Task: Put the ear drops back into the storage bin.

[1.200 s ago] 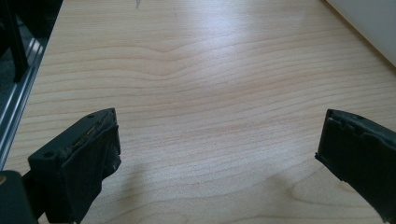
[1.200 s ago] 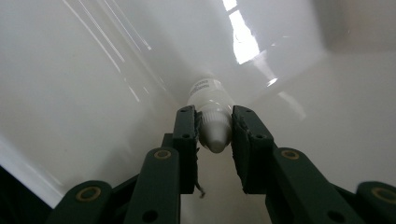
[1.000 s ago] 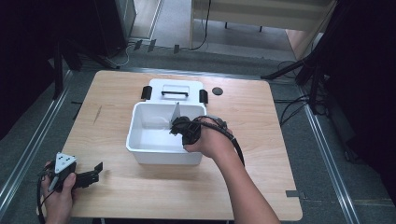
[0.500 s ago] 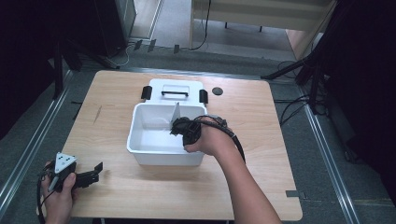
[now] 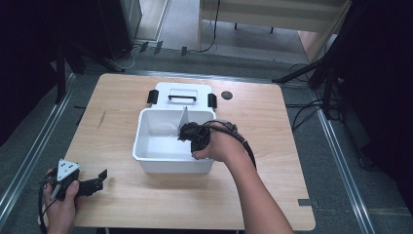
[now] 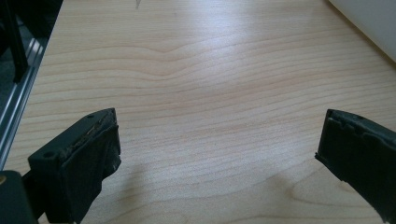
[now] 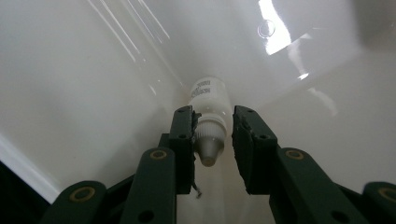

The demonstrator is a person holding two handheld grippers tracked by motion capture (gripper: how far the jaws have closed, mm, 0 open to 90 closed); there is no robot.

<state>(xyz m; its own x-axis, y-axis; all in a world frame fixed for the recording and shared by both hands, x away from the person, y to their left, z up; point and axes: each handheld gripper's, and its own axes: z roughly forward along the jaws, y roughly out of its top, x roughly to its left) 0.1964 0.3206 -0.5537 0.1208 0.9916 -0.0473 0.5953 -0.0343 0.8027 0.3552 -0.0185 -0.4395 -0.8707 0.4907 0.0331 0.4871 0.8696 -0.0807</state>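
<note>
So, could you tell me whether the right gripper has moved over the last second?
No. The right gripper stays inside the white bin, same spot relative to its rim.

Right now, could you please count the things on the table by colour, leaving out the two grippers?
White: 3 — the tub, its lid with black clips behind it, and the small dropper bottle inside the tub.
Black: 1 — the round disc beside the lid.
Total: 4
</note>
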